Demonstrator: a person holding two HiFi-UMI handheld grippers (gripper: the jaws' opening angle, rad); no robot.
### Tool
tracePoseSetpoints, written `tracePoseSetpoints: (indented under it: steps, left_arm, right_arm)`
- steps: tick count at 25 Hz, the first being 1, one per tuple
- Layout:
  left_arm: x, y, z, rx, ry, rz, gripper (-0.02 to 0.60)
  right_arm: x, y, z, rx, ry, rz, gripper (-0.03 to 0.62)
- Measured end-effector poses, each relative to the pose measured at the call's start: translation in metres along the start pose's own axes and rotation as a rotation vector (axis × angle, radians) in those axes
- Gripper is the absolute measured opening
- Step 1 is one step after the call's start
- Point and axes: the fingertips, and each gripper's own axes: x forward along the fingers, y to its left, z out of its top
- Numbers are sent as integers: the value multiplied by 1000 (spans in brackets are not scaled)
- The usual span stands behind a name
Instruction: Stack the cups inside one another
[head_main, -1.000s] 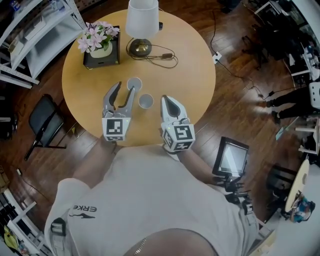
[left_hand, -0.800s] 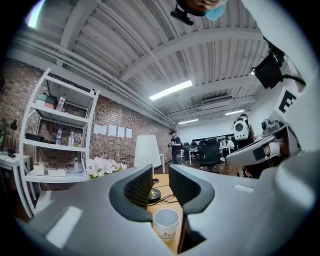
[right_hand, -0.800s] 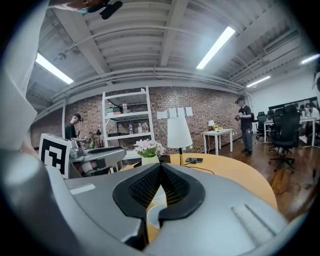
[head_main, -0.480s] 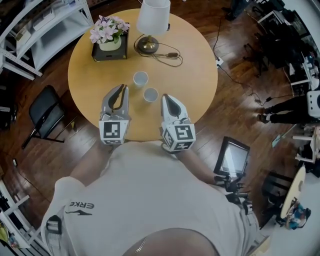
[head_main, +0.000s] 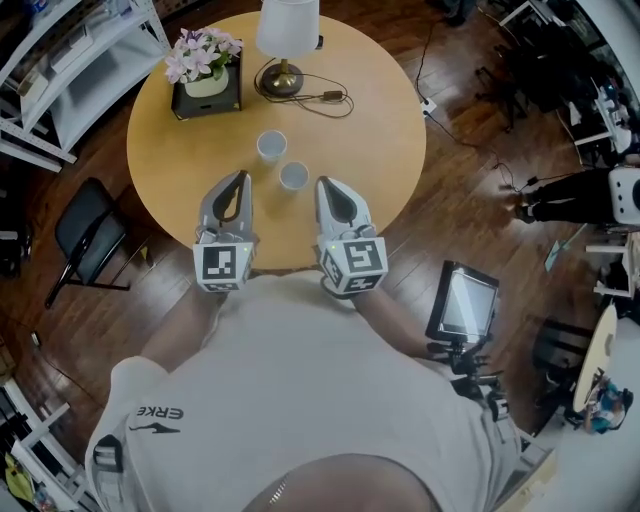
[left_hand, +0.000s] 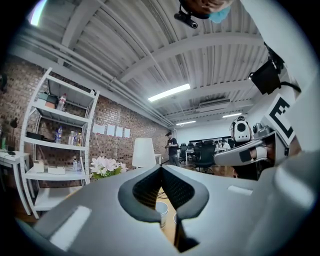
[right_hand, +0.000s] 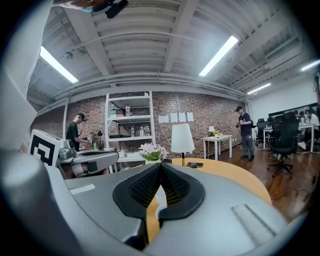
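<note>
- It was an open-plan office or lab in a loft-like hall, with a bare brick wall (right_hand: 210, 112), exposed ceiling beams (right_hand: 175, 30) and long strip lights (right_hand: 218, 49).
- Black office chairs (right_hand: 285, 134) stood near a white desk (right_hand: 217, 139).
- White shelving (right_hand: 127, 119) lined the wall, and the floor (head_main: 470, 130) was wooden.

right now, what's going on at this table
A person holds a gripper in each hand over the near edge of a round table. The left gripper has just closed its jaws on nothing; the right gripper is shut and empty too. Two white cups, the far cup and the near cup, stand apart just beyond the grippers, not yet stacked. A lamp and flowers sit at the far side.
</note>
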Motion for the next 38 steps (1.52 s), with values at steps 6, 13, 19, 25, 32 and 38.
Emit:
tracePoseSetpoints:
  steps: [6,13,19,25,32,38]
  left_arm:
    - [1,-8,-5,-17,8,-21,2]
    - [4,-15,-24,-21,61,-31,2]
    - [6,-20,-50,-26,143,-41,2]
    - [9,-25,-80,-36,231,-37,2]
    - [17,-31,-106,-40,300,-35,2]
    - [21,-29,-122,-39,346,-27,2]
  right_arm:
    - [-5,-6,-8,4,13,-23,14]
    - [1,-15,-27,15,58,-27,14]
    - [13,-19,-59,35,138,-9,14]
    - [22,-27,-92,45,210,4,14]
    - [33,-33,-128,54,279,50,42]
    - [48,-30,-173,16,406,119,206]
